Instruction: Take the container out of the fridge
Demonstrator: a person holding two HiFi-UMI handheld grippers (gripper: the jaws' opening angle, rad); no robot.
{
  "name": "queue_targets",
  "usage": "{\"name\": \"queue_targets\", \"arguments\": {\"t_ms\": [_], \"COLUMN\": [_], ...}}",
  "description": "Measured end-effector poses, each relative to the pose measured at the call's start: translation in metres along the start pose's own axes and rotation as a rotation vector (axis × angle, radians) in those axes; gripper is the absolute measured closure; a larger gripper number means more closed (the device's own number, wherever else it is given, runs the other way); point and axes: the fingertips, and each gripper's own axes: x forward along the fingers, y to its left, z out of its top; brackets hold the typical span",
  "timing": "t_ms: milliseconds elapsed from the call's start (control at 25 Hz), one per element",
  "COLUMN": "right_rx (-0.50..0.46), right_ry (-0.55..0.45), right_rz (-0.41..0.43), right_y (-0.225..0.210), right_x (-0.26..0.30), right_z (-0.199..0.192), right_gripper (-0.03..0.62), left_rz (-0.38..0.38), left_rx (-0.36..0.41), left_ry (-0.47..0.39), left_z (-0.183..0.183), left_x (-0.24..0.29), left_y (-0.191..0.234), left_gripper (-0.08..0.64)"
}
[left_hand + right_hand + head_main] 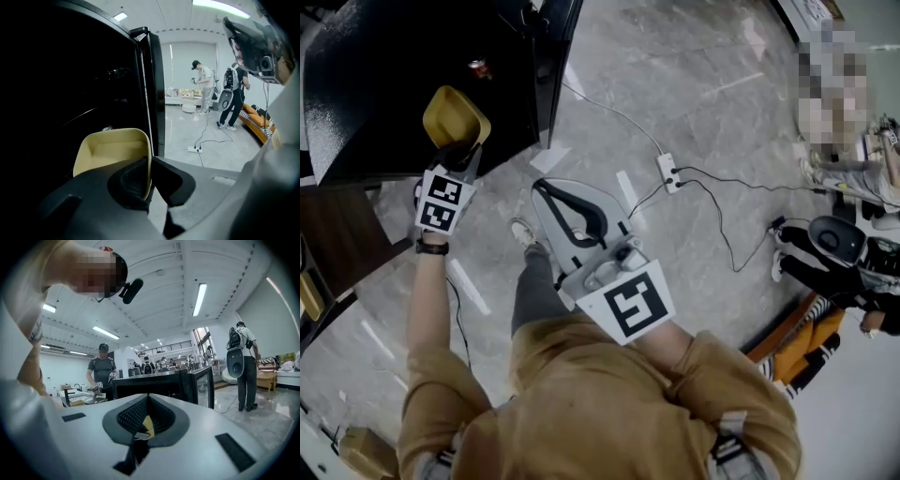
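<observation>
A tan plastic container (455, 114) hangs in front of the black fridge (394, 75), outside its dark interior. My left gripper (459, 150) is shut on the container's near rim. In the left gripper view the container (112, 150) stands upright with its side wall pinched between the jaws of the left gripper (149, 178), and the fridge (93, 84) lies to the left with its door (152, 93) swung open. My right gripper (546, 192) is held lower over the floor, shut with nothing in it. Through the right gripper (145, 425) a sliver of tan shows.
A white power strip (667, 171) with black and white cables lies on the grey floor to the right. Dark wooden furniture (337, 234) stands left of the fridge. Other people (204, 86) stand at the far side, beside an orange striped seat (806, 342).
</observation>
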Motion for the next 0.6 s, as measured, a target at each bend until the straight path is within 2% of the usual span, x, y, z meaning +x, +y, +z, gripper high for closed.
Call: {"name": "queue_targets", "arguments": {"t_ms": [200,360,600], "right_rx": [-0.016,-0.023,-0.032], "right_ry": [-0.031,-0.032,-0.040], "right_rz": [0.036,0.053,0.067], "right_y": [0.043,0.038,0.038], "right_x": [-0.018,-0.010,-0.016], "right_z": [0.028,0.029,0.037], "right_gripper": [0.589,0.589,0.589], "left_rz": [0.007,0.000,-0.005], "left_rx": [-0.007,-0.032,-0.064], "left_ry": [-0.023,-0.038,-0.081], "left_z": [0.008,0.011,0.018], "left_x": [-0.048,-0.046,-0.061], "left_y": [-0.018,-0.017,-0.040], "left_gripper": [0.546,0.546,0.546]}}
